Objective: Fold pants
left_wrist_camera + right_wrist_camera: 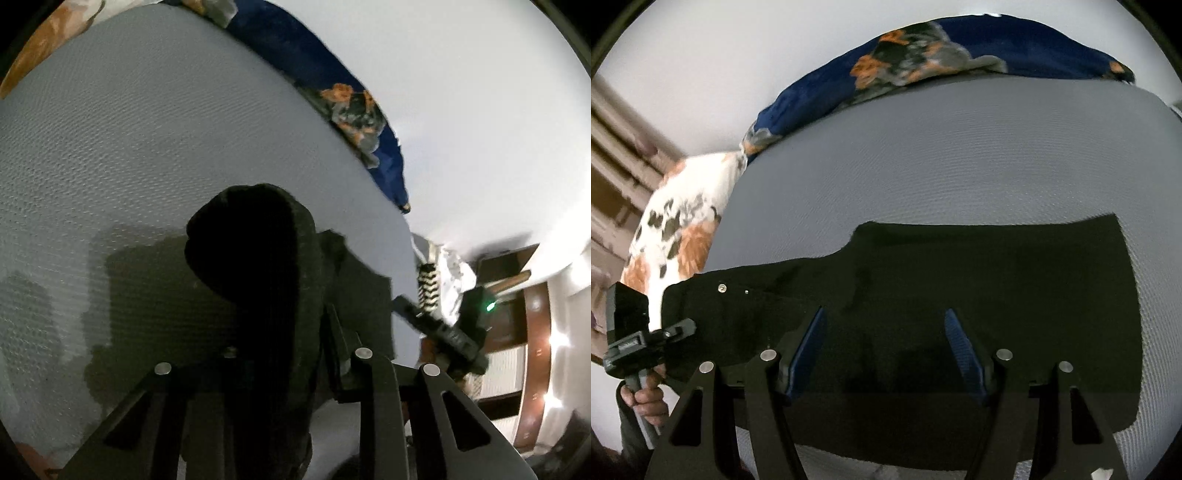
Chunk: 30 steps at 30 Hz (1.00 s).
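The black pants point(960, 295) are lying spread across a grey textured mattress point(942, 155), one end bunching up in the left hand-held gripper point(295, 332), which is pinching the fabric. The right hand-held gripper point(886, 350) is hovering spread over the cloth. A navy floral blanket point(960, 48) is edging the mattress below white walls point(461, 92).
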Tool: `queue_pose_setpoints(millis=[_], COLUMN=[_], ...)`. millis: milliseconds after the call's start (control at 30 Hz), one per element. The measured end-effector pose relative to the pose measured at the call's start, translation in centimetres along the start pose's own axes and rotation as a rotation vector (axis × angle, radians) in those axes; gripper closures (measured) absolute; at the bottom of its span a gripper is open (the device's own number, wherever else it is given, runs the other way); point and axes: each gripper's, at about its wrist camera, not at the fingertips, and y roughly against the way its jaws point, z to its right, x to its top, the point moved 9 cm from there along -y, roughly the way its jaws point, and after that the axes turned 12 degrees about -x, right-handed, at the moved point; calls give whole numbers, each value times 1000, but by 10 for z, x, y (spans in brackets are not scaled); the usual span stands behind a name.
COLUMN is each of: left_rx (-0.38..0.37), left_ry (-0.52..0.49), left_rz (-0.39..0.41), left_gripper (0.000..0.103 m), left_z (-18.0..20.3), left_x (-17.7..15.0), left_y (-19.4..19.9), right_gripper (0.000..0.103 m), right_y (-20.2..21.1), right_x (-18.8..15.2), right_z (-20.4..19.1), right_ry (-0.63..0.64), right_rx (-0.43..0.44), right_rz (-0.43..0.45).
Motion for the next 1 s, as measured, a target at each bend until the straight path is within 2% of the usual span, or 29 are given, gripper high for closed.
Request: queue_pose_setpoints(millis=[200, 333, 467, 700, 900, 1000], left_rx=[-32, -4, 19, 60, 115, 174], left_ry=[-21, -88, -114, -191, -203, -255], left_rz=[37, 13, -28, -109, -161, -185], left_gripper=[78, 78, 78, 78, 78, 78], left_z=[68, 105, 125, 150, 148, 145], left_x=[5, 5, 0, -17, -36, -48], left_y=[-34, -71, -112, -178, -234, -256], right_gripper=[39, 39, 39, 35, 35, 35], right_y=[14, 26, 35, 30, 31, 30], right_x=[-1, 0, -2, -10, -7, -5], right_z=[41, 75, 110, 155, 181, 192], right_ry=[-42, -75, -119, -174, -222, -251], right_rx=[4, 1, -3, -11, -32, -31], right_rz=[32, 59, 90, 86, 127, 147])
